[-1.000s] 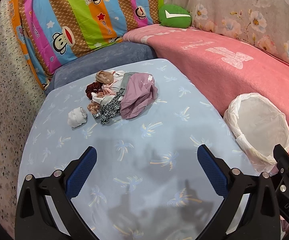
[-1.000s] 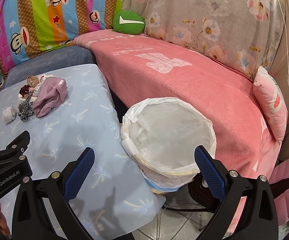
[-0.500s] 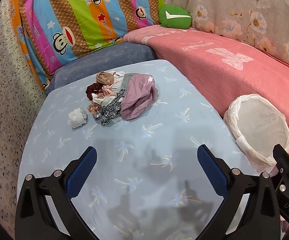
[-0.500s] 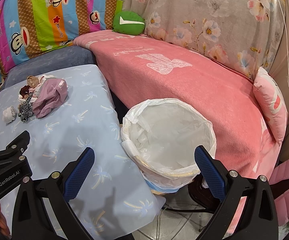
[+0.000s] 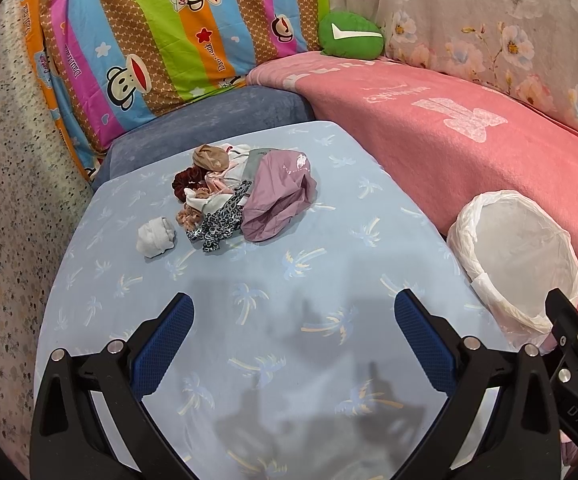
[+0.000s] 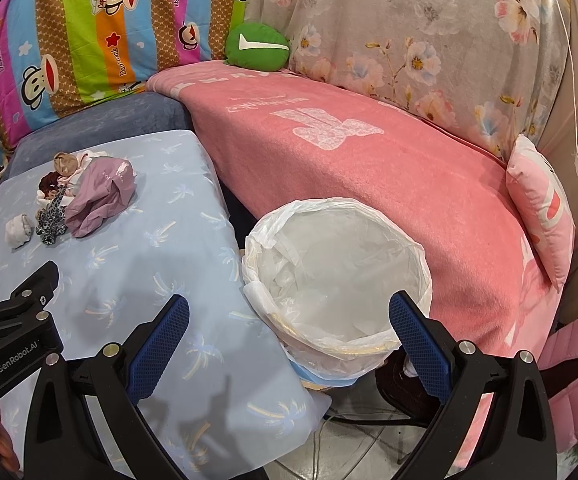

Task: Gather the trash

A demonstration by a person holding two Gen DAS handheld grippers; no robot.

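Jaws of both the left gripper (image 5: 291,320) and the right gripper (image 6: 289,322) stood wide apart and held nothing. Trash (a mauve bag (image 5: 279,196), scrunchies and a white wad (image 5: 155,236)) lay heaped at the far end of the bench (image 5: 257,300). Beside the bench stood a white-lined bin (image 6: 339,276).
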